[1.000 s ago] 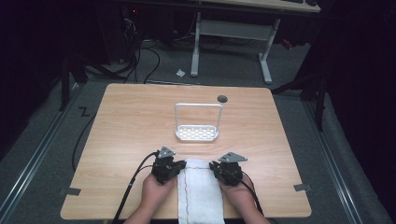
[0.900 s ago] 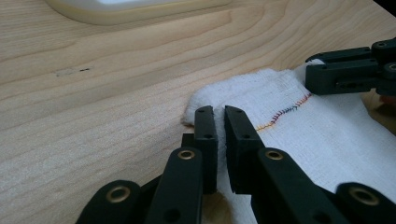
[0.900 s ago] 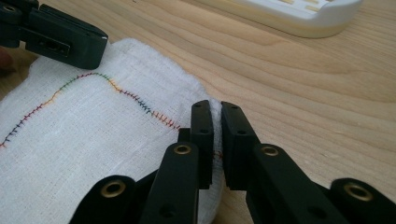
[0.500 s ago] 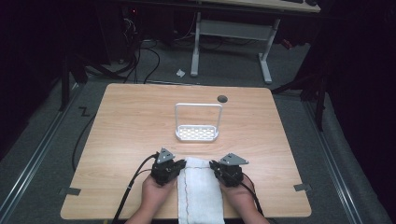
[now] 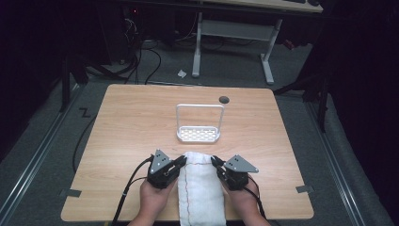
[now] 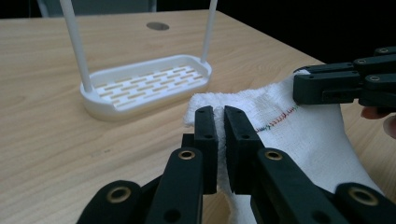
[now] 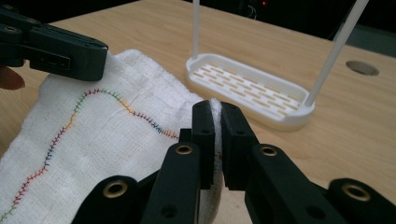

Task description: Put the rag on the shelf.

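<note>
A white woven cloth with a wavy line of multicoloured stitching (image 5: 201,188) lies flat on the light wooden tabletop (image 5: 127,127) at its near edge, running off toward the person. The left hand-held gripper (image 5: 182,161) is clamped on the cloth's far left corner; in the left gripper view its 2 black jaws pinch the white edge between them (image 6: 220,140). The right hand-held gripper (image 5: 215,162) is closed on the far right corner, the fabric edge caught between its jaws in the right gripper view (image 7: 215,135). Just beyond the cloth stands a white plastic slotted tray with a tall hoop handle (image 5: 198,134). A dark round hole (image 5: 224,100) sits in the tabletop farther back.
</note>
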Demonstrator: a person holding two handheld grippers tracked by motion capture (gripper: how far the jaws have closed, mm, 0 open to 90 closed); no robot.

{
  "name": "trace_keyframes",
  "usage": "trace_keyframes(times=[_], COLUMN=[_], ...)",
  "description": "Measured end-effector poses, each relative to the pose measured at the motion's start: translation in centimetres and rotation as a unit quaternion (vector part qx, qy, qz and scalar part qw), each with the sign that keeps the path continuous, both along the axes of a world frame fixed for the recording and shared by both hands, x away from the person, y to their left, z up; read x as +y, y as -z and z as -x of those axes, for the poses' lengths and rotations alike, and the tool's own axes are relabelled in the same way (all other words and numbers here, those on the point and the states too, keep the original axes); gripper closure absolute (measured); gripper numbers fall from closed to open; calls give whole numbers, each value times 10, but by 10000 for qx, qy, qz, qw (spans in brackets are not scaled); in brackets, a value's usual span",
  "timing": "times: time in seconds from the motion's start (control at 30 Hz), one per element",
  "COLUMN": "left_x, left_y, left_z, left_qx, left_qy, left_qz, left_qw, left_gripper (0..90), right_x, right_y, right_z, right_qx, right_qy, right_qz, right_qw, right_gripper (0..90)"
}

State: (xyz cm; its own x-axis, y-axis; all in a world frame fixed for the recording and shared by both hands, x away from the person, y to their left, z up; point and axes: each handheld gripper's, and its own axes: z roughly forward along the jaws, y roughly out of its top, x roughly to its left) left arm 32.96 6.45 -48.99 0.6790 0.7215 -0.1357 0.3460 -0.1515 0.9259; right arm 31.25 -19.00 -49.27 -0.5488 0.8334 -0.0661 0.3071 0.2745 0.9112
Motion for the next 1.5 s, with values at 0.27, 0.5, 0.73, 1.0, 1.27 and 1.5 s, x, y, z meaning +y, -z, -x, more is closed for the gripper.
trace_keyframes(times=[0.27, 0.5, 0.73, 1.0, 1.27, 1.5], left_x=[-1, 1, 2, 2, 3, 2], left_y=[-26, -49, -68, -93, -109, -118], left_z=[0, -4, -7, -8, -7, -8], left_qx=[-365, -618, -832, -1138, -1361, -1484], left_qy=[-78, -145, -197, -240, -283, -319], left_qz=[135, 238, 421, 536, 626, 675], left_qw=[9992, 9977, 9955, 9918, 9883, 9861], left_gripper=[843, 844, 845, 846, 847, 847], right_x=[-2, -3, -3, -3, -2, -2], right_y=[-21, -42, -71, -94, -111, -123], right_z=[-1, -5, -6, -6, -5, -5], right_qx=[-413, -733, -1146, -1442, -1661, -1810], right_qy=[37, 84, 129, 133, 134, 149], right_qz=[-110, -274, -390, -488, -580, -658], right_qw=[9991, 9969, 9926, 9882, 9843, 9812], right_gripper=[855, 855, 855, 855, 855, 855])
